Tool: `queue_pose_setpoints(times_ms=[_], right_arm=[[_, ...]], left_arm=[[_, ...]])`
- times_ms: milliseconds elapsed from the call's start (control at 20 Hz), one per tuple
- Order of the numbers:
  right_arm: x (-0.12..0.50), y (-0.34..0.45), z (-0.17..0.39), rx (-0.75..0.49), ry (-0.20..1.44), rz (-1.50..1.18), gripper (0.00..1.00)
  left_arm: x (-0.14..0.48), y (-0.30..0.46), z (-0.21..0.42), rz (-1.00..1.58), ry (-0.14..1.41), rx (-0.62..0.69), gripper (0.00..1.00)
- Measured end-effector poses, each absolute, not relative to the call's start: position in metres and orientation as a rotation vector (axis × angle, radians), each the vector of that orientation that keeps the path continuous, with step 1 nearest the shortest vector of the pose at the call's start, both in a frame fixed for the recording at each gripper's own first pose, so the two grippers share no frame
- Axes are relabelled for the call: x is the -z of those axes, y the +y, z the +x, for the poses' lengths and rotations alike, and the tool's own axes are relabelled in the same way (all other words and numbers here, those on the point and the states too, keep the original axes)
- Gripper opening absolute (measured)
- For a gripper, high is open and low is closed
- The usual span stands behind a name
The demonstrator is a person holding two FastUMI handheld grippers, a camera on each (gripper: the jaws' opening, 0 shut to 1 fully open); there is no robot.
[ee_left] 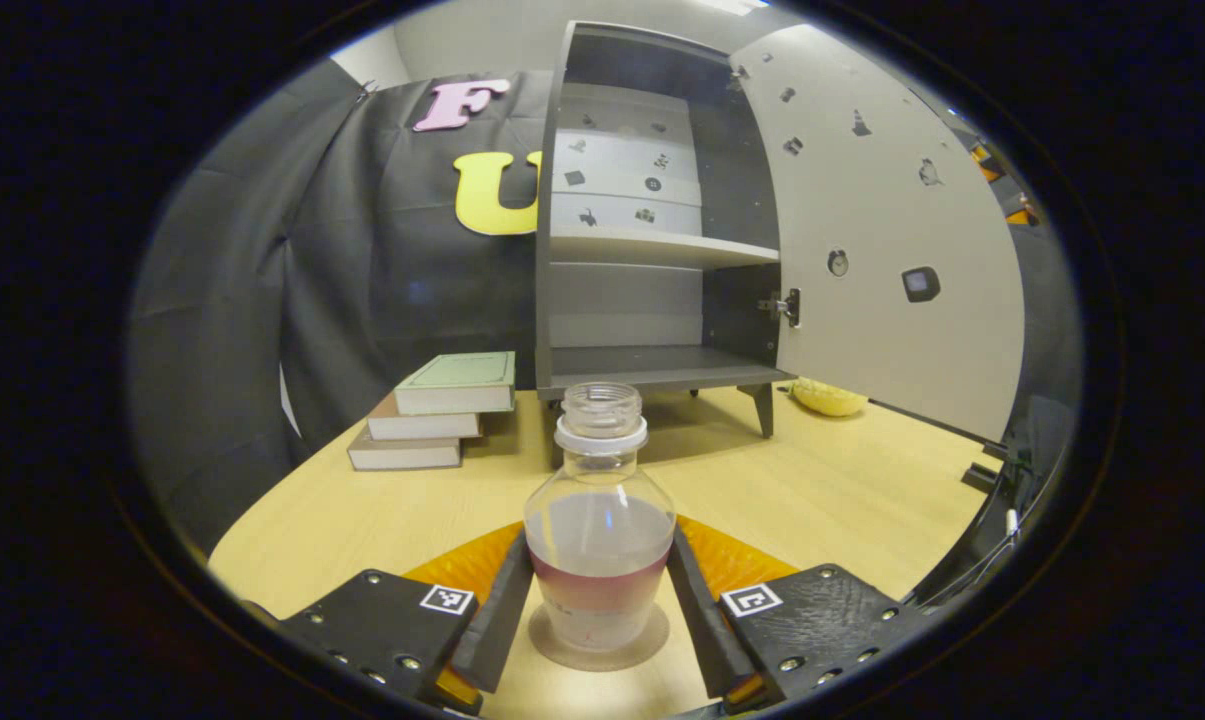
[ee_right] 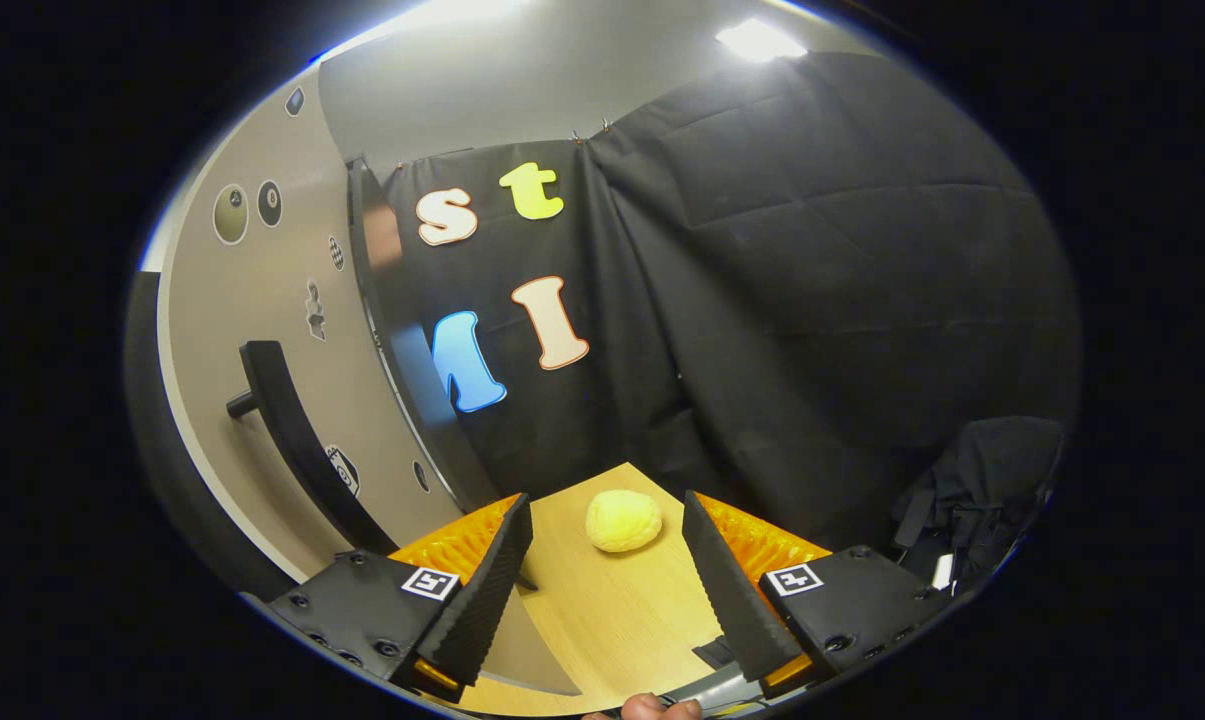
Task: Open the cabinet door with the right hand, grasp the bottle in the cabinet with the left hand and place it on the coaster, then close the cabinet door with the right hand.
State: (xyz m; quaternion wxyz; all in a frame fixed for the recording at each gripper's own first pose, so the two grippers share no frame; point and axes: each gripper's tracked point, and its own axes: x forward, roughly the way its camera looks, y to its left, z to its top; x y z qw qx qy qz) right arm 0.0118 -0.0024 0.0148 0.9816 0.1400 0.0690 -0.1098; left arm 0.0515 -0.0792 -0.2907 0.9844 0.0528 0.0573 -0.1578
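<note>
A clear bottle (ee_left: 599,520) with no cap and a reddish band low on its body stands upright on a round coaster (ee_left: 552,648) on the wooden table. My left gripper (ee_left: 598,590) is shut on it, one finger against each side. The grey cabinet (ee_left: 652,250) stands behind, its shelves bare and its door (ee_left: 882,230) swung wide to the right. In the right gripper view the door's outer face (ee_right: 262,330) with its dark bar handle (ee_right: 292,440) is close on the left. My right gripper (ee_right: 602,560) is open beside it, holding nothing.
A stack of three books (ee_left: 432,410) lies left of the cabinet. A yellow rounded object (ee_right: 623,520) sits on the table (ee_left: 842,490) behind the open door, also visible under the door's edge (ee_left: 828,398). A fingertip (ee_right: 647,708) shows at the bottom edge.
</note>
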Motion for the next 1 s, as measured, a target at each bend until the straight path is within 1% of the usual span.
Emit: queue_pose_setpoints(times_ms=[50,100,150,200,250,300,350,450,500,550,600,750,850,900,1000], right_arm=[[-0.015,-0.004,0.012,0.226,0.136,0.284,0.95],[-0.015,-0.007,0.012,0.23,0.132,0.285,0.95],[-0.014,-0.007,0.011,0.231,0.133,0.284,0.96],[-0.012,-0.008,0.011,0.232,0.137,0.281,0.96],[-0.009,-0.009,0.011,0.234,0.142,0.273,0.96],[-0.007,-0.011,0.011,0.234,0.147,0.262,1.0],[-0.004,-0.01,0.01,0.232,0.152,0.253,0.96],[0.0,-0.008,0.011,0.218,0.16,0.24,0.95],[0.001,-0.009,0.012,0.21,0.16,0.238,0.95],[0.002,-0.011,0.013,0.208,0.157,0.243,0.95],[0.002,-0.012,0.017,0.202,0.151,0.258,0.96],[0.009,-0.019,0.035,0.171,0.15,0.272,0.96],[0.017,-0.027,0.047,0.155,0.178,0.253,0.96],[0.017,-0.027,0.05,0.137,0.184,0.254,0.96],[0.012,-0.03,0.057,0.113,0.167,0.232,0.96]], left_arm=[[0.293,-0.08,0.051,0.117,0.117,0.317,0.75],[0.293,-0.08,0.052,0.124,0.119,0.317,0.72],[0.293,-0.079,0.053,0.125,0.122,0.318,0.72],[0.292,-0.081,0.055,0.123,0.124,0.321,0.75],[0.294,-0.081,0.054,0.112,0.134,0.325,0.75],[0.293,-0.078,0.054,0.102,0.137,0.316,0.76],[0.292,-0.076,0.054,0.096,0.14,0.31,0.76],[0.285,-0.073,0.052,0.096,0.134,0.29,0.74],[0.277,-0.072,0.052,0.099,0.122,0.285,0.84],[0.273,-0.074,0.052,0.108,0.123,0.285,0.87],[0.268,-0.074,0.05,0.118,0.124,0.277,0.86],[0.242,-0.071,0.045,0.13,0.099,0.239,0.89],[0.22,-0.071,0.038,0.126,0.085,0.199,0.89],[0.205,-0.071,0.035,0.118,0.073,0.175,0.86],[0.173,-0.074,0.025,0.096,0.036,0.141,0.86]])
